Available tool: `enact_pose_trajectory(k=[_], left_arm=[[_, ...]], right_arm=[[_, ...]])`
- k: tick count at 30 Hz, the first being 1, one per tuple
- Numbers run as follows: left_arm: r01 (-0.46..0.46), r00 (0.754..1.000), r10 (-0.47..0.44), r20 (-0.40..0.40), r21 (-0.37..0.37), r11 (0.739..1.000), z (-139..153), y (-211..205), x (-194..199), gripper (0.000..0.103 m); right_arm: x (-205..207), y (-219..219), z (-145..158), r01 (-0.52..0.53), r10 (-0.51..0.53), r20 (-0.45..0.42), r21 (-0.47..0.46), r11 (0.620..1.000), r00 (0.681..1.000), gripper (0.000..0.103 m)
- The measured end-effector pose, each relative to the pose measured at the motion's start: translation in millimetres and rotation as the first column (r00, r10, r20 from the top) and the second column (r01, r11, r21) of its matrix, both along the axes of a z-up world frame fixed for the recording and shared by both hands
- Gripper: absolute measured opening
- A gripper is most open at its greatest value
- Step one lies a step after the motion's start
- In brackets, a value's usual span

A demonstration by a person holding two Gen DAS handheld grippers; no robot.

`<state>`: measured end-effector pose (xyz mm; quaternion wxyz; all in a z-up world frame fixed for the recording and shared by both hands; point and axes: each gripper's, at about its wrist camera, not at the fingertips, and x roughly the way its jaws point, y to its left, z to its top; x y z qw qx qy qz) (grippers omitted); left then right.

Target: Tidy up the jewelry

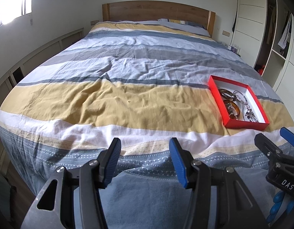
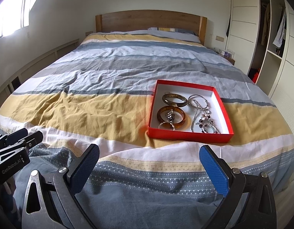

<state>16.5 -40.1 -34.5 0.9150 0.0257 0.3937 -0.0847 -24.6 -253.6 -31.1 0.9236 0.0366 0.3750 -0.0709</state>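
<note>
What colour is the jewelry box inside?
White inside the box, red outside; clearest in the right wrist view.

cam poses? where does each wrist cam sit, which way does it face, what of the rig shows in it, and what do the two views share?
Left wrist: on the left gripper at the foot of the bed, angled down toward the headboard; its own open fingers show, the right gripper at the right edge.
Right wrist: on the right gripper, same heading, the red box of jewelry straight ahead; own open fingers, the left gripper at left.
Shared: bed, headboard, red box, wardrobe.
</note>
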Motion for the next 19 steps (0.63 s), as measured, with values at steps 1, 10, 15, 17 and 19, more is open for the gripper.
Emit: enact_pose_trajectory(k=[1, 10, 15, 17, 19], left_arm=[[0.001, 1.0, -0.001, -0.002, 0.0, 1.0, -0.5, -0.1, 0.2, 0.051], [0.003, 1.0, -0.003, -0.004, 0.001, 1.0, -1.4, -1.5, 0.1, 0.05], [0.001, 1.0, -0.001, -0.005, 0.0, 1.0, -1.1, -1.1, 0.4, 0.05], [0.002, 1.0, -0.002, -0.006, 0.0, 1.0, -2.3, -1.8, 0.2, 0.05], [0.004, 1.0, -0.004, -0.007, -0.001, 1.0, -3.8, -2.6, -0.7, 0.05]], right_arm=[[0.3, -0.1, -0.5, 0.0, 0.0, -0.001, 0.0, 1.0, 1.0, 0.102], [0.6, -0.4, -1.8, 0.002, -0.002, -0.006, 0.002, 1.0, 1.0, 0.102], [0.9, -0.2, -2.4, -0.001, 0.001, -0.004, 0.0, 1.0, 1.0, 0.102], [0.7, 0.0, -3.5, -0.003, 0.003, -0.003, -0.001, 1.0, 1.0, 0.102], [0.8, 0.0, -3.6, -0.002, 0.002, -0.004, -0.001, 1.0, 1.0, 0.102]])
